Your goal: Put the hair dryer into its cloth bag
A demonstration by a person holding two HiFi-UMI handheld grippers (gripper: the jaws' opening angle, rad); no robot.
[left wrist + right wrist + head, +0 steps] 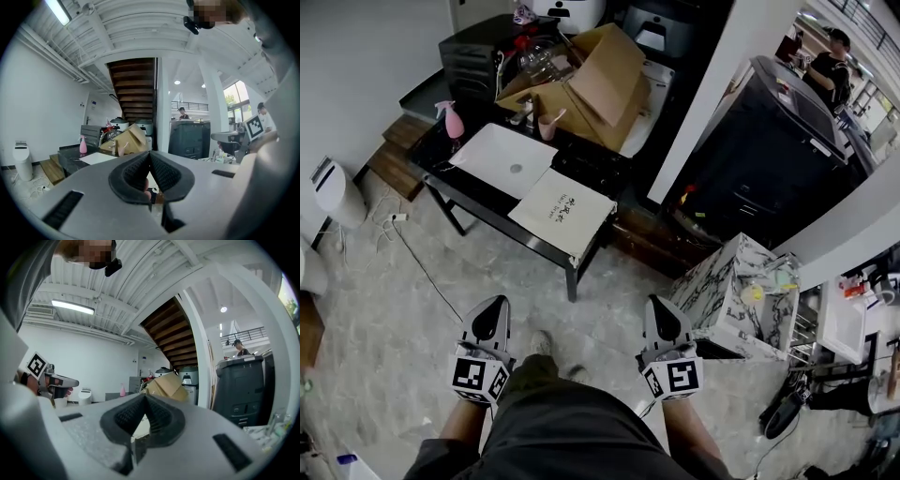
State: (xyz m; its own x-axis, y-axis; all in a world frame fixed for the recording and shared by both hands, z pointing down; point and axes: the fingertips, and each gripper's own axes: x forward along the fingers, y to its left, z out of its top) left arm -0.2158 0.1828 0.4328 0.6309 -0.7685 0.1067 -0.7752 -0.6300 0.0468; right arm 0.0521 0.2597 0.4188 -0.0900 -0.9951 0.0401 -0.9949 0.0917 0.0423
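A cream cloth bag (561, 208) with dark print lies flat on the near right corner of a black table (487, 212). Beside it lies a white flat sheet (504, 157) with a small grey dot. I cannot make out a hair dryer among the dark things on the table. My left gripper (492, 314) and right gripper (664, 315) are held level at waist height, well short of the table. Both are shut with nothing between the pads. The left gripper view shows its pads (164, 169) meeting at the tip, and the right gripper view shows the same (159, 416).
On the table's far side stand a pink spray bottle (450, 119), a pink cup (548, 125) and an open cardboard box (591, 84). A marble-patterned cabinet (727, 291) stands at my right, a black cabinet (769, 159) behind it. A white bin (337, 192) and a floor cable (422, 267) are on the left.
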